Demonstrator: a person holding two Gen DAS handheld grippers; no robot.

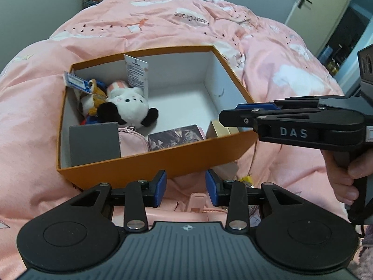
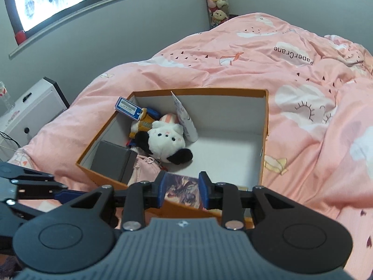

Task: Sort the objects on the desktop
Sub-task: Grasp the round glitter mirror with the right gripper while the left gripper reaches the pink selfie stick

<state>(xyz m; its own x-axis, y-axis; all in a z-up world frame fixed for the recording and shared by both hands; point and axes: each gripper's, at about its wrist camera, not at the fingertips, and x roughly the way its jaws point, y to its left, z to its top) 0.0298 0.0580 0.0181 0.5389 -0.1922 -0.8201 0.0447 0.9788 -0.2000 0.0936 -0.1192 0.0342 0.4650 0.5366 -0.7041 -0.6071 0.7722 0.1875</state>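
An open orange cardboard box with a white inside (image 1: 144, 163) sits on a bed covered by a pink printed quilt (image 1: 163, 21). Inside it, at the left, lie a black-and-white plush toy (image 1: 130, 106), a grey rectangular box (image 1: 94, 143), a pink zipped pouch (image 1: 132, 141) and a dark illustrated card (image 1: 174, 136). The left gripper (image 1: 186, 187) hovers just near the box's near wall, jaws apart and empty. The right gripper (image 2: 181, 190) hangs over the near wall, jaws apart, holding nothing.
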